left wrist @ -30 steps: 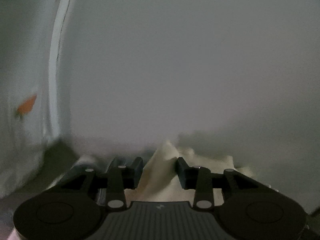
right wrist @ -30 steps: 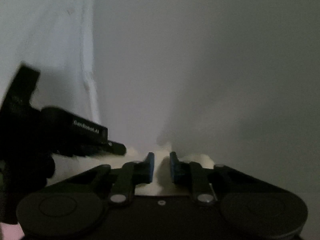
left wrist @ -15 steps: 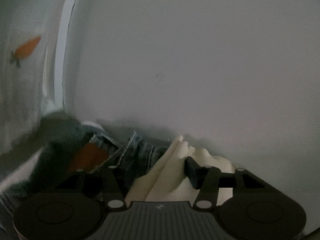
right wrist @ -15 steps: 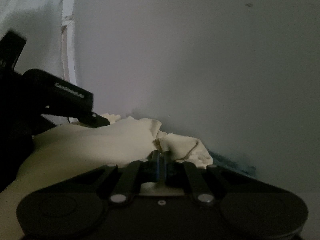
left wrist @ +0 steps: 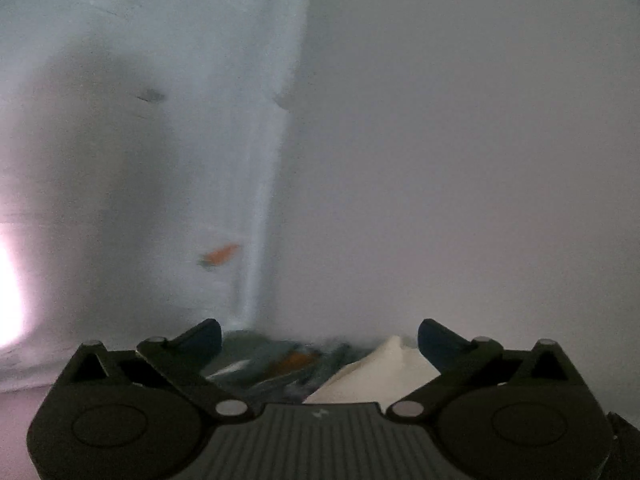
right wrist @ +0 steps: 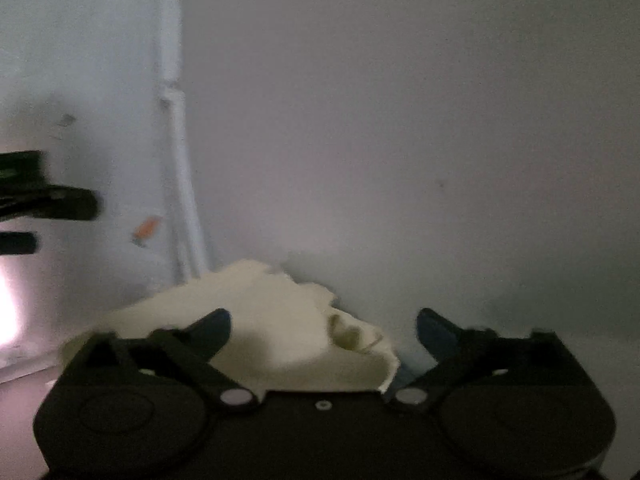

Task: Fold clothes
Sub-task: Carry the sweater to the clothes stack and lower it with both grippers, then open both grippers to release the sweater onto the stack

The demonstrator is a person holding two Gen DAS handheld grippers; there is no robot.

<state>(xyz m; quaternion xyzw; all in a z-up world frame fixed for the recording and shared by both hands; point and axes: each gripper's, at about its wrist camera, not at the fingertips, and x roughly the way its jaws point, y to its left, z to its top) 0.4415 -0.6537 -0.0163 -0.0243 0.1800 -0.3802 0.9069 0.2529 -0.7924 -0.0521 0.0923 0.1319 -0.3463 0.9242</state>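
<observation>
A cream garment (right wrist: 280, 320) lies bunched against the wall, low in the right wrist view. My right gripper (right wrist: 324, 326) hangs just above it, its jaws opening wide; the cloth lies between and below them, untouched by the pads. In the left wrist view a corner of the cream garment (left wrist: 384, 372) shows at lower right, beside a blurred heap of denim clothes (left wrist: 280, 360) with an orange patch. My left gripper (left wrist: 320, 338) is also opening wide, with no cloth pinched. The left gripper (right wrist: 48, 204) appears at the left edge of the right wrist view.
A pale wall corner with a white conduit (left wrist: 264, 208) runs vertically behind the clothes. A small orange mark (left wrist: 220, 254) sits on the left wall. Bright pink light (left wrist: 8, 292) glares at the far left edge.
Both grippers have opened wide and let go of the cream garment. The left gripper has swung so the wall corner moved to mid-frame. The right gripper was shut on the cloth half a second ago.
</observation>
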